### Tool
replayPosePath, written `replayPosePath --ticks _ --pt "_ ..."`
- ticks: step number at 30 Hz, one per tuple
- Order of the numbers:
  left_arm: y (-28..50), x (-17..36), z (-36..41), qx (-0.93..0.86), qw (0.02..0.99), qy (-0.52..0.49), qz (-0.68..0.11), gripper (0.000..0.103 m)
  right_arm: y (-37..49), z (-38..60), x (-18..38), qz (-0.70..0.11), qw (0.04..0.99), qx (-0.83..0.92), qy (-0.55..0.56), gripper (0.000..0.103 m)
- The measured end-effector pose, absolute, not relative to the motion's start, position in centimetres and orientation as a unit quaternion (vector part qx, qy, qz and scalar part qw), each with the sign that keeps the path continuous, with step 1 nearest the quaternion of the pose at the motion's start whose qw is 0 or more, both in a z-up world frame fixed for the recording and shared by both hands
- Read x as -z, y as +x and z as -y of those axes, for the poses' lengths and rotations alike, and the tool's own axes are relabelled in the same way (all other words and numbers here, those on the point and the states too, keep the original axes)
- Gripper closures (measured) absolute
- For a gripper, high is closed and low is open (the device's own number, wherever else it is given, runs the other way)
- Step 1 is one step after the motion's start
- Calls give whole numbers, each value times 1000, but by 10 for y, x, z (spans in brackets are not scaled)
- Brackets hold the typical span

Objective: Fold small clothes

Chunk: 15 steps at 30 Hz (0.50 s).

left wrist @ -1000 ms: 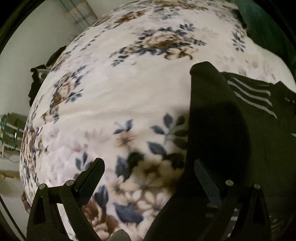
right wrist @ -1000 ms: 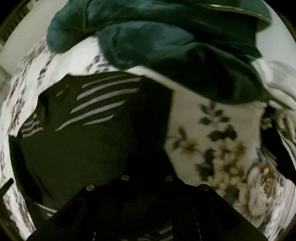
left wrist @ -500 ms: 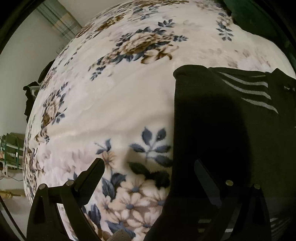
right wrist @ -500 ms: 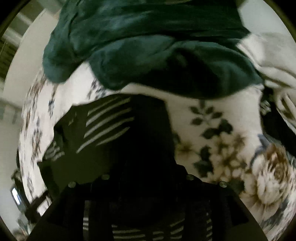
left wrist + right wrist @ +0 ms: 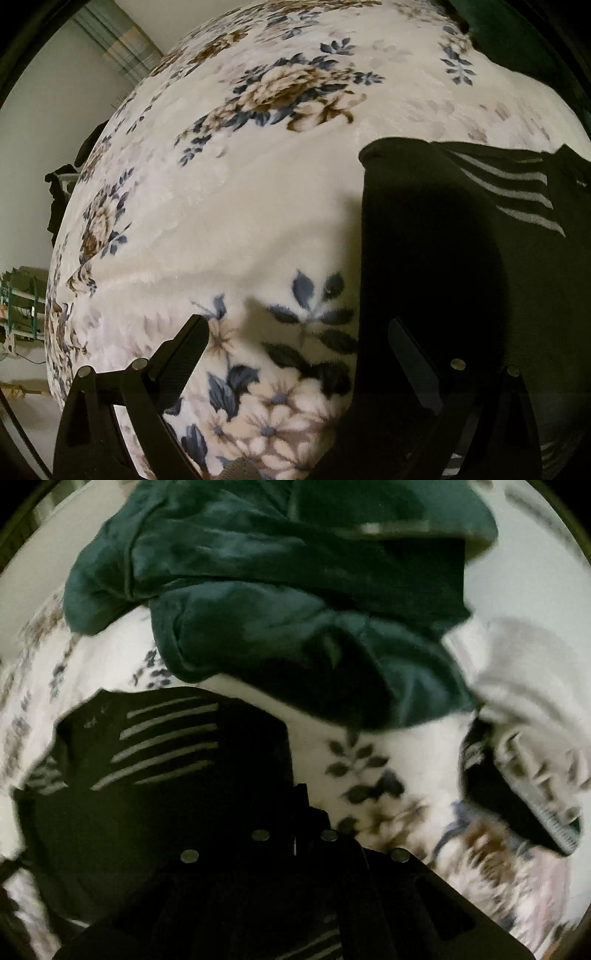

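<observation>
**Black striped garment flat on the floral bed**

I see the black garment point(image 5: 461, 277) with grey stripes lying spread on the floral blanket point(image 5: 258, 184), toward the right of my left wrist view. In my right wrist view the same garment point(image 5: 147, 794) lies lower left, and a dark green garment point(image 5: 277, 609) is heaped just beyond its far edge. A pale cloth point(image 5: 524, 701) sits to the right, well apart.

My left tongs point(image 5: 295, 339) stand wide apart, one finger over the blanket, the other over the black fabric, holding nothing. My right tongs point(image 5: 295, 812) look drawn together; whether they pinch cloth I cannot tell.

A pale wall point(image 5: 44, 110) and striped curtain point(image 5: 118, 44) lie beyond the bed.
</observation>
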<state>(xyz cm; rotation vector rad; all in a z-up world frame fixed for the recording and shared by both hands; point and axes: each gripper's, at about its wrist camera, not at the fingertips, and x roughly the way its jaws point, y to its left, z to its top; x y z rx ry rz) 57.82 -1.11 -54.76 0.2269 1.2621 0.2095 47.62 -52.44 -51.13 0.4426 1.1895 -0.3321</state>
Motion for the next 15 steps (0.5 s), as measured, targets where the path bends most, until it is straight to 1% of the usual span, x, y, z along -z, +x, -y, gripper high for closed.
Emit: replayPosePath --ticks 1,2,3,4,8,9,10,11,12,13,15 --pt "578 547 11 -98 797 106 -586 4 480 522 511 -558 787 112 237 100" --pt "578 546 11 -97 798 107 -585 4 482 518 510 -561 785 88 249 93" --pt "577 547 12 -97 798 109 -584 4 485 514 511 -563 784 71 254 67" --pt "577 547 12 -96 798 112 -585 4 489 507 513 -567 783 65 246 48" --pt "575 551 15 -93 795 118 -587 4 505 489 541 -608 765 86 193 48" --pt "574 551 15 -92 795 120 -587 4 508 485 553 -620 758 101 174 49" --pt "574 551 15 -92 796 122 -586 4 509 481 560 -629 754 115 151 57" --pt "573 550 16 -90 796 123 -585 4 510 477 566 -633 753 129 127 68" --pt "573 550 16 -89 797 127 -584 4 509 473 568 -632 756 133 111 93" --pt "572 550 16 -88 797 130 -583 4 509 469 569 -627 761 133 98 103" --pt "572 550 16 -86 798 134 -582 4 505 462 561 -606 779 143 75 103"
